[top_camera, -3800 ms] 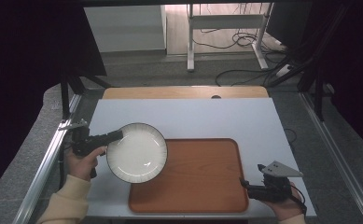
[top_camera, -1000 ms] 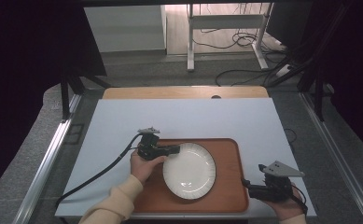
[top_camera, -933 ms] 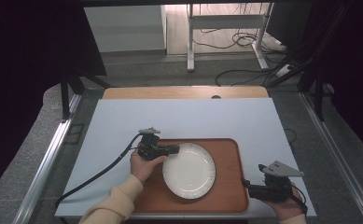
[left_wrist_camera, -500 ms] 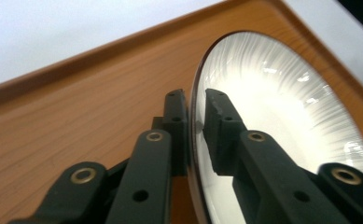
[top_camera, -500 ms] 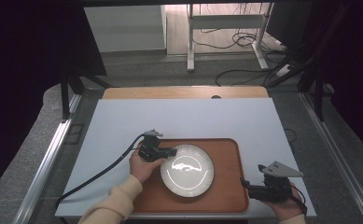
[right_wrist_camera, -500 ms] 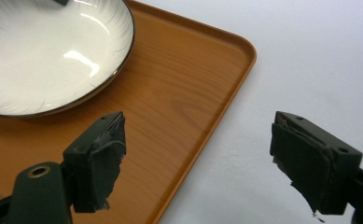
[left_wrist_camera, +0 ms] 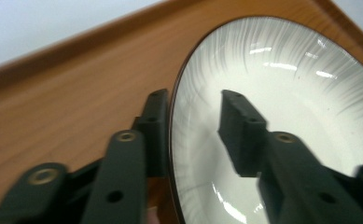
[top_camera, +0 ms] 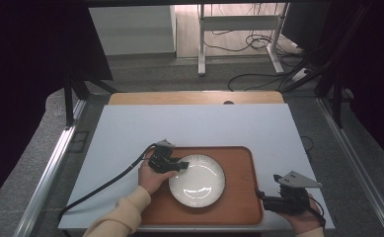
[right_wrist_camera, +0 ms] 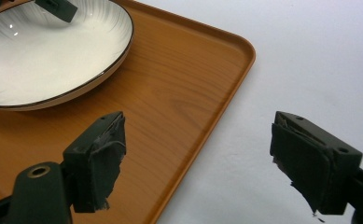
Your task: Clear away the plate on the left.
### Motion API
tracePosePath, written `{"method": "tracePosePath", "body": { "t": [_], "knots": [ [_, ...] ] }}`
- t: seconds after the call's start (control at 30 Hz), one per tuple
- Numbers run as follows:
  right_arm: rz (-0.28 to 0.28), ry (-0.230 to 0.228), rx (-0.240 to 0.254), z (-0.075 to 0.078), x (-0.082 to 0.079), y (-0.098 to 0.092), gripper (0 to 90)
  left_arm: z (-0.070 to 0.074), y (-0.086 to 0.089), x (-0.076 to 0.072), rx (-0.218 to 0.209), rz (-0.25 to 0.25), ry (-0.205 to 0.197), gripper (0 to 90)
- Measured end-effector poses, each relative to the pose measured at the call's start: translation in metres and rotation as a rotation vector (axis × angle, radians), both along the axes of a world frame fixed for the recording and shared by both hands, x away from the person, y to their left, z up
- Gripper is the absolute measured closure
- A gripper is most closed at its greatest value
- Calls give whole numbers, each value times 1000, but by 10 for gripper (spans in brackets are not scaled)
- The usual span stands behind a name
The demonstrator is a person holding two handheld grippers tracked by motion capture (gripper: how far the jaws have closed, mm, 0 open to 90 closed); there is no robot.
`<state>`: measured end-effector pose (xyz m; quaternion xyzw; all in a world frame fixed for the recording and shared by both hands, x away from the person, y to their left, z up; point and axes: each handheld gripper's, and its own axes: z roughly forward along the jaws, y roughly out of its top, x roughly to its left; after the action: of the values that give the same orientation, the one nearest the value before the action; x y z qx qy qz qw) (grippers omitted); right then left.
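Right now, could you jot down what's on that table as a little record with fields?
Surface: white table top
Tray: wooden tray, lying flat near the person's edge
Plate: white plate resting on the tray, left of its middle
Left tongs: jaws have just been opening; they straddle the plate's rim, one jaw outside, one inside, with a gap showing at the inner jaw
Right tongs: jaws wide apart, nothing between them, over the tray's right edge
Work so far: plate set down on tray and let go
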<state>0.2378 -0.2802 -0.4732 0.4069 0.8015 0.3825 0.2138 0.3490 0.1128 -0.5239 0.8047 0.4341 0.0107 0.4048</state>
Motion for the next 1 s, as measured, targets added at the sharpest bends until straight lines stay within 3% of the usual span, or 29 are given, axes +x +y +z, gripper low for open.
{"method": "tracePosePath", "body": {
  "t": [0.13,0.33,0.47,0.57,0.87,1.0],
  "knots": [
    [-2,-2,0,0,0,0,189,14,7,-2,-3,25,-55,416],
    [0,-2,-3,0,1,1,187,34,19,-15,37,8,-129,347],
    [-1,-3,-2,0,0,1,187,47,34,-28,33,-2,-166,323],
    [-1,-6,0,1,-1,0,187,53,46,-33,-3,24,-172,314],
    [4,-2,-2,0,1,1,187,53,95,-55,42,105,-215,312],
    [6,-3,-3,1,1,1,187,55,115,-70,25,142,-219,308]
  ]
}}
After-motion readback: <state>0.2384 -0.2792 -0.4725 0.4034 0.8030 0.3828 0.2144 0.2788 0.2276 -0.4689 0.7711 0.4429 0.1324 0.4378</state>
